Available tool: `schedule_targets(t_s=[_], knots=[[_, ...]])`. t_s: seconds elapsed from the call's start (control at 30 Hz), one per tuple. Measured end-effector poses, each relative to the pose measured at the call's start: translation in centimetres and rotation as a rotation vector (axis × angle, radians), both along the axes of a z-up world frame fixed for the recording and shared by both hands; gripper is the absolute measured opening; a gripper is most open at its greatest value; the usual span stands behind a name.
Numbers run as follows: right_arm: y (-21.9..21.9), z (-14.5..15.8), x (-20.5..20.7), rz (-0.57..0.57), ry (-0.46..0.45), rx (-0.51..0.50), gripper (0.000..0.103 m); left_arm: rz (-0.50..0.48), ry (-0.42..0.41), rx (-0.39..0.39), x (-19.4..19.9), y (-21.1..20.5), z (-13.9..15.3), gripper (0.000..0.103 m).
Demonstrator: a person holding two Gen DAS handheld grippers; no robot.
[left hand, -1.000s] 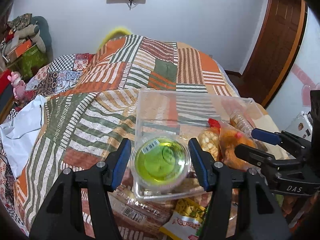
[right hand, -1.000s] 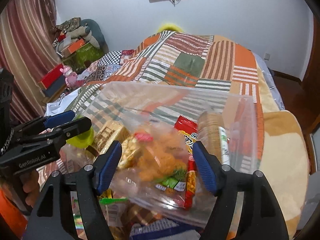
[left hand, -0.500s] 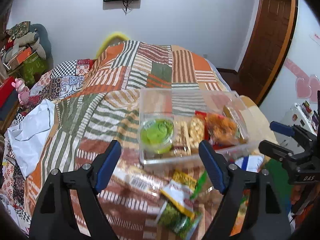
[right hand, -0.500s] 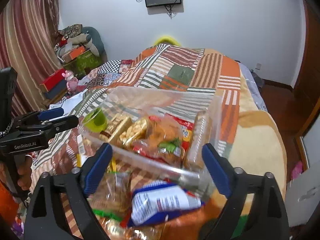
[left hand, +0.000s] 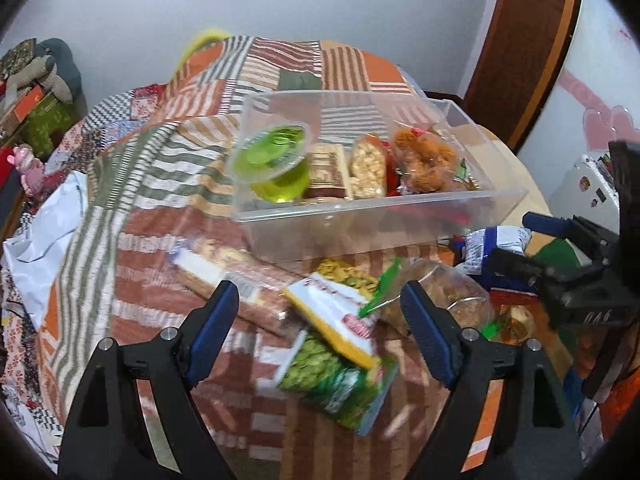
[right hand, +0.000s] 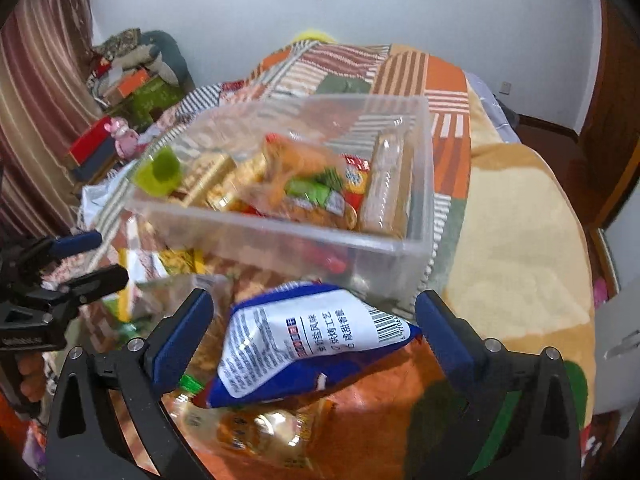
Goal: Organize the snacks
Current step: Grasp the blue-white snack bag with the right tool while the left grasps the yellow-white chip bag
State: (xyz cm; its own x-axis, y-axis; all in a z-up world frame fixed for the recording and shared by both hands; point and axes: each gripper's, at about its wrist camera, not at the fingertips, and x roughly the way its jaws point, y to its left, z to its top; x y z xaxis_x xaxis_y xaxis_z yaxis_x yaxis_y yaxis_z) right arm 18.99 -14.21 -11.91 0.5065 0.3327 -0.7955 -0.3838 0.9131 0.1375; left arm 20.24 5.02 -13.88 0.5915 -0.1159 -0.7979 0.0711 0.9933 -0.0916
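Note:
A clear plastic bin (left hand: 400, 208) sits on the patchwork bed and holds a green jelly cup (left hand: 274, 160), a biscuit pack and bags of fried snacks (left hand: 424, 156). The bin also shows in the right wrist view (right hand: 304, 236). My left gripper (left hand: 320, 320) is open and empty, above a yellow and green snack bag (left hand: 340, 352) and a long cracker pack (left hand: 240, 280). My right gripper (right hand: 314, 328) is open and empty, with a blue and white snack bag (right hand: 296, 344) lying between its fingers, and also shows in the left view (left hand: 560, 248).
More loose snack bags lie on the bed in front of the bin, among them a clear orange-labelled pack (right hand: 256, 436). A white cloth (left hand: 44, 232) lies at the left. A wooden door (left hand: 524, 40) stands at the back right, boxes and toys (right hand: 132, 84) at the left.
Both grippers have pulled back from the bin and lowered toward the loose snacks in front. The left gripper let go of the green cup, which now stands in the bin.

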Motion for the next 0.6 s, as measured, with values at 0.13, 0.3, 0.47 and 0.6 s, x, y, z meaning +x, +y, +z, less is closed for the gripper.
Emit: schedule_targets(t_s=[0.13, 0.3, 0.47, 0.6], knots=[[-0.9, -0.6, -1.2, 0.025, 0.013, -0.039, 0.101, -0.012, 0.001, -0.023, 1.4, -0.9, -0.5, 0.083], [-2.5, -0.4, -2.5, 0.023, -0.002, -0.101, 0.098, -0.020, 0.031, -0.049, 2.8, -1.1, -1.7, 0.065], [-4.4, -0.2, -3.4, 0.004, 0.018, -0.094, 0.098, -0.027, 0.070, -0.090, 2.5, -0.9, -2.8, 0.059], [-5.5, 0.5, -3.9, -0.008, 0.033, -0.030, 0.098, -0.058, 0.082, -0.095, 1.3, -1.4, -2.8, 0.054]])
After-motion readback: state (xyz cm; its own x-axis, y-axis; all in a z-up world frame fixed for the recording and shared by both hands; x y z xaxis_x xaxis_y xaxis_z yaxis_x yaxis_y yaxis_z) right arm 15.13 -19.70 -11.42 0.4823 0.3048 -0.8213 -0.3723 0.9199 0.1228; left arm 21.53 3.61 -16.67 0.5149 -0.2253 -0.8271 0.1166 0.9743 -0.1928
